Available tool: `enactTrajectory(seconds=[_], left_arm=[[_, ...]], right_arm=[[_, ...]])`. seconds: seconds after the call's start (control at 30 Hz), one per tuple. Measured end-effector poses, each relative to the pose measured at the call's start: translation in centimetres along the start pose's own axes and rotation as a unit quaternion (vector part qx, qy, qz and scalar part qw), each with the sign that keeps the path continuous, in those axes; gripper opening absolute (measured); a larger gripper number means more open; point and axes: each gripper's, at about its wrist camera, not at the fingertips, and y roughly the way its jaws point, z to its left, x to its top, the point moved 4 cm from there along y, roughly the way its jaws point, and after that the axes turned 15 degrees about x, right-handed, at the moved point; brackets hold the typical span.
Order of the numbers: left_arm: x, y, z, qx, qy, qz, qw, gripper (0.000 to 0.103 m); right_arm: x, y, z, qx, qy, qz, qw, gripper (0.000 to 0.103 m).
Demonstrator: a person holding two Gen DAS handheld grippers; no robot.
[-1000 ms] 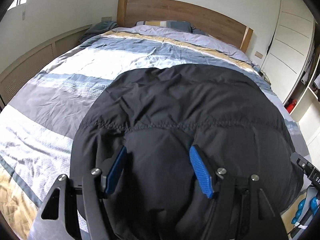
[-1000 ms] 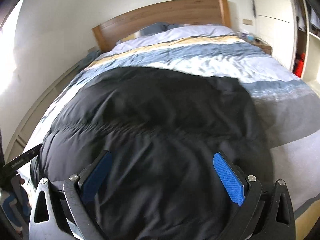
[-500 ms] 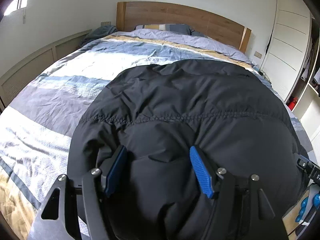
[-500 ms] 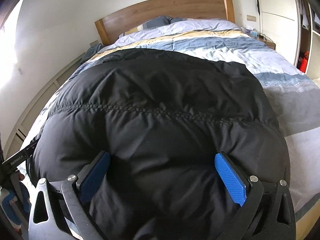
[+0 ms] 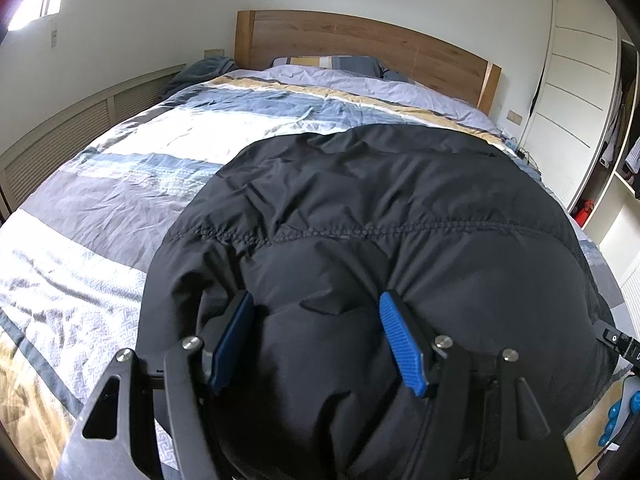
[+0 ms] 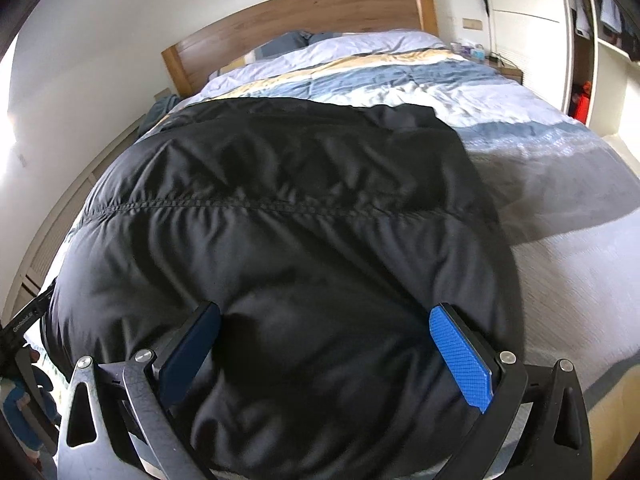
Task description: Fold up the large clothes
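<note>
Filling both views, a black puffy jacket (image 5: 380,216) bulges between each tool's clamped pads, hiding the striped duvet (image 5: 132,168) beneath.

Black jacket (image 5: 360,240) near hem cut off, sleeves possibly tucked under

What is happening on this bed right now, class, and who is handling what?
A person works two hand-held grippers on a black padded jacket spread over a striped duvet. The left gripper and the right gripper each have a bulge of the jacket's near edge between their blue pads. The jacket lies along the bed toward the wooden headboard, with no finished fold showing yet.
</note>
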Motion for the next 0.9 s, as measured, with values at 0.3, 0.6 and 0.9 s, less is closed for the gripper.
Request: enactTrajectory(seconds=[0.3,0.6,0.9], left_arm=[[-0.2,-1.8,0.7,0.001,0.007,-0.002,1.0,0.064],[-0.7,-5.0,2.1,-0.011,0.023,-0.001,0.9997,0.064],[-1.4,-8.7,4.1,-0.013,0.024,-0.014,0.9995,0.064]], right_arm=[[-0.9,-2.7,-1.2,-0.02,0.011,-0.001,1.0,0.102],[-1.9,-6.9,-1.7,-0.034,0.035,-0.021,0.999,0.102],[-3.0,-11.8,-2.3,-0.043,0.046,-0.045,0.997,0.103]])
